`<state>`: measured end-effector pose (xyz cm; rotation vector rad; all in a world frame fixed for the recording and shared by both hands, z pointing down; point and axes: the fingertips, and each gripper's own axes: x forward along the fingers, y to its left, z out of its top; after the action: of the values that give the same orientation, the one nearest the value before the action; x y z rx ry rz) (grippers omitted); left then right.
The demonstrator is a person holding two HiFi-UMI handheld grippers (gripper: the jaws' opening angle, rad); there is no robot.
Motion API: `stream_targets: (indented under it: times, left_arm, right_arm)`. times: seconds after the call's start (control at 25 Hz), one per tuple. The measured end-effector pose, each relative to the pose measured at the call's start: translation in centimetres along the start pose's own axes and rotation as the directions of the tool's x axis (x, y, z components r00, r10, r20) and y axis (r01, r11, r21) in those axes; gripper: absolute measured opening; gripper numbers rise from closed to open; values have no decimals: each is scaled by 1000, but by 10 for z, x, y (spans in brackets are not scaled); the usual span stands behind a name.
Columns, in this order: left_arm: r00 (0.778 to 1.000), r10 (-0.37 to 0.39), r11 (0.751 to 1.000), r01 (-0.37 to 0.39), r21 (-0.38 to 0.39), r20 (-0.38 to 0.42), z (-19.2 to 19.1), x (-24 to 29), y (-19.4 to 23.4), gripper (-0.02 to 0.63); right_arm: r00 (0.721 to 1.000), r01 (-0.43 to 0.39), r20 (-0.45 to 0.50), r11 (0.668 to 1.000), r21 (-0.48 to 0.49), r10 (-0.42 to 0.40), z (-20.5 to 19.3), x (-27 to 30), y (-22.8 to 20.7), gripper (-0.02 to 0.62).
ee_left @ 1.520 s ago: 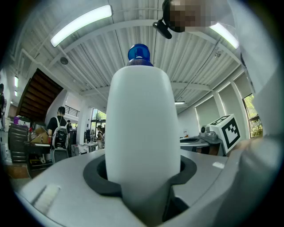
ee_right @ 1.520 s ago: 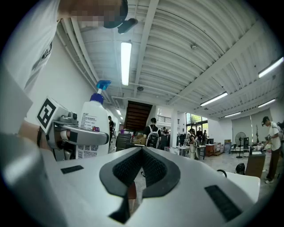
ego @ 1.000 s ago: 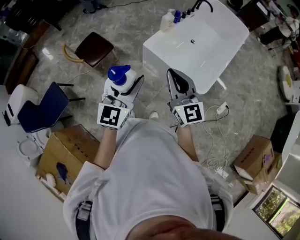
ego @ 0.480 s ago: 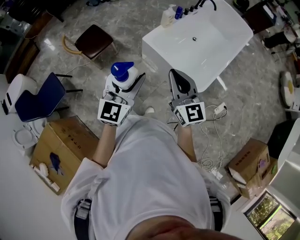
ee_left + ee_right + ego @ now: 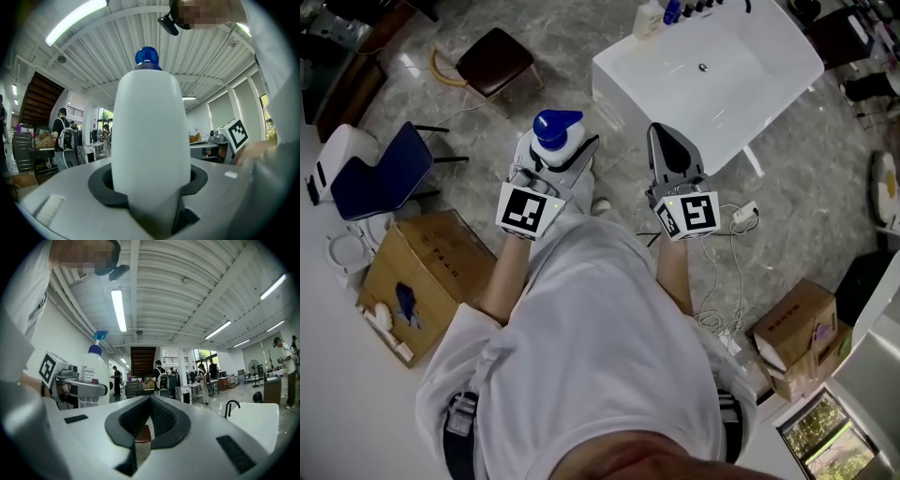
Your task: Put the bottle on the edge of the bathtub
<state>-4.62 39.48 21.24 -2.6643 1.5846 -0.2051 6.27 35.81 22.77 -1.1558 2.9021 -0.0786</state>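
A white bottle point(image 5: 555, 141) with a blue cap stands upright between the jaws of my left gripper point(image 5: 561, 161), which is shut on its body. In the left gripper view the bottle point(image 5: 147, 140) fills the middle and hides what lies ahead. My right gripper point(image 5: 661, 141) hovers beside it, shut and empty, its pads meeting at the tip point(image 5: 150, 401). From the right gripper view the bottle point(image 5: 93, 376) shows at the left. The white bathtub point(image 5: 614, 70) lies just ahead of both grippers, its rim point(image 5: 253, 425) low at the right with a black faucet point(image 5: 230, 406).
Small bottles point(image 5: 649, 17) stand on the tub's far corner. A brown stool point(image 5: 492, 61), a blue chair point(image 5: 380, 178) and a cardboard box point(image 5: 422, 281) are at the left. Cables point(image 5: 727, 244) and another box point(image 5: 797, 333) lie at the right. People stand in the background.
Both grippers, with the bottle still held in the left one, have moved forward toward the bathtub. The tub's near corner now sits closer to the right gripper.
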Motion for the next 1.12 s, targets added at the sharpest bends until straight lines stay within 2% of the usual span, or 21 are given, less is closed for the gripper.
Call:
stream_targets:
  times: [0.36, 0.76, 0.96, 1.12]
  left_arm:
    - [999, -23, 999, 24, -28, 35, -7, 68, 38, 245]
    - [995, -74, 996, 77, -43, 74, -4, 186, 116, 245]
    - [988, -145, 988, 148, -39, 53, -10, 244, 153, 245]
    - [979, -188, 981, 191, -40, 77, -8, 288, 179, 245]
  right_arm:
    - [999, 36, -24, 999, -10, -36, -10, 36, -40, 2]
    - [998, 23, -65, 999, -40, -26, -9, 143, -113, 2]
    - [994, 40, -98, 999, -18, -42, -13, 198, -156, 2]
    - [991, 67, -120, 998, -4, -67, -17, 233, -184, 2]
